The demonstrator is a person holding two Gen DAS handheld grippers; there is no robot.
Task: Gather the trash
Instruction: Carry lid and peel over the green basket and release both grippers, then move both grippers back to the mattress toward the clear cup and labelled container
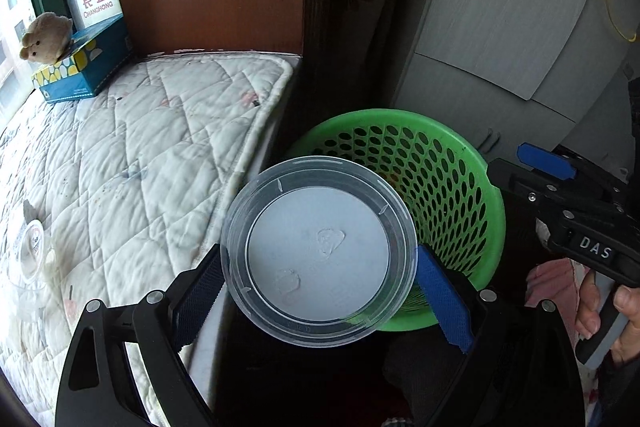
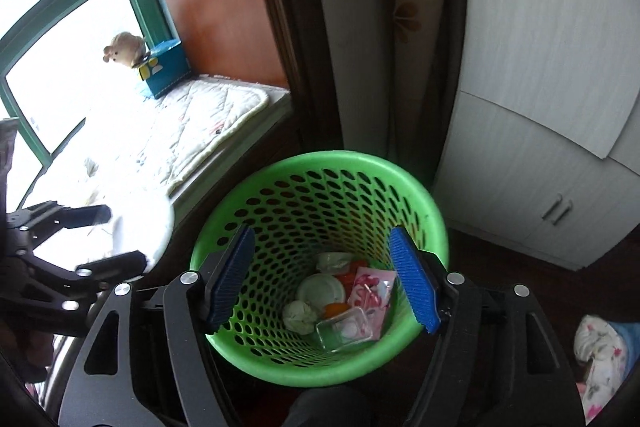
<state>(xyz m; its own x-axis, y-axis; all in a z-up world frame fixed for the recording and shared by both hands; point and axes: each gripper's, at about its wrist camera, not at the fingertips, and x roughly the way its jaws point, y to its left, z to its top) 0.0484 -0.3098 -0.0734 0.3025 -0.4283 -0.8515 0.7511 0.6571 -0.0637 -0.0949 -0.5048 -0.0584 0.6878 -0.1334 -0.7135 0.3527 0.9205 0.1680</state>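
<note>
The left gripper (image 1: 320,291) is clamped on a round clear plastic container (image 1: 318,253), its blue pads pressing the rim on either side, low in the centre of the left wrist frame. Just behind the container stands a green perforated plastic wastebasket (image 1: 440,163), beside a white quilted mattress (image 1: 132,155) that fills the left of the frame. The right gripper (image 2: 324,281) hangs over the wastebasket's mouth in the right wrist frame, its jaws apart with nothing between them. On the basket's bottom lie a pink wrapper (image 2: 370,293), a white round lid (image 2: 322,291), a crumpled pale wad (image 2: 300,317) and a small clear tray (image 2: 344,331).
</note>
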